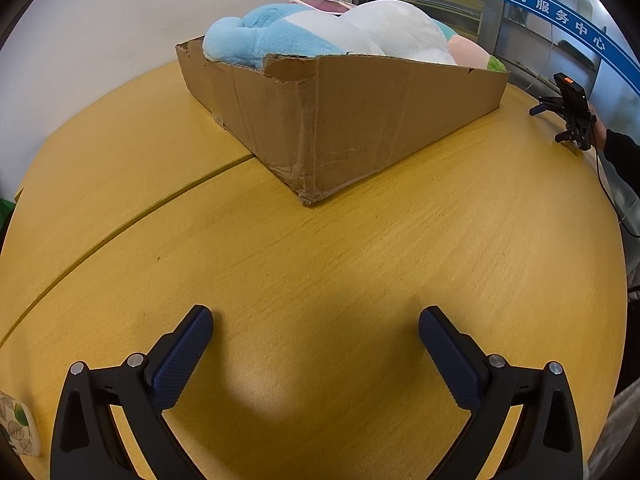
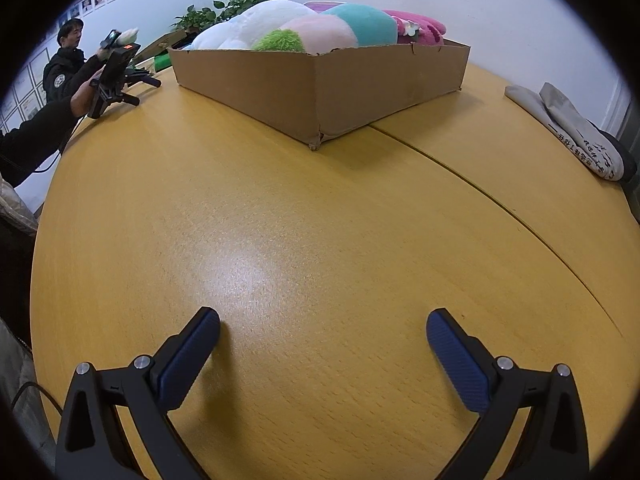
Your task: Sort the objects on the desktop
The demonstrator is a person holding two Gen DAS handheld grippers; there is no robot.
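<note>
The yellow wooden bench (image 2: 280,216), a seam running across it, lies bare in front of you. On its far side sits the cardboard box (image 1: 360,120), already piled with plush toys (image 2: 304,26). Judging by that, you are either between picks or near the end of sorting. At the right edge, grey folded cloth (image 2: 568,128) lies outside the box; if it belongs in the sort, your next move calls for a long reach right. Another person (image 2: 64,68) holds a device at the far left, with a plant (image 2: 236,4) against the white wall behind. Your left tongs (image 1: 316,320) and right tongs (image 2: 323,322) both stand wide apart, holding nothing, low over the near bench.
</note>
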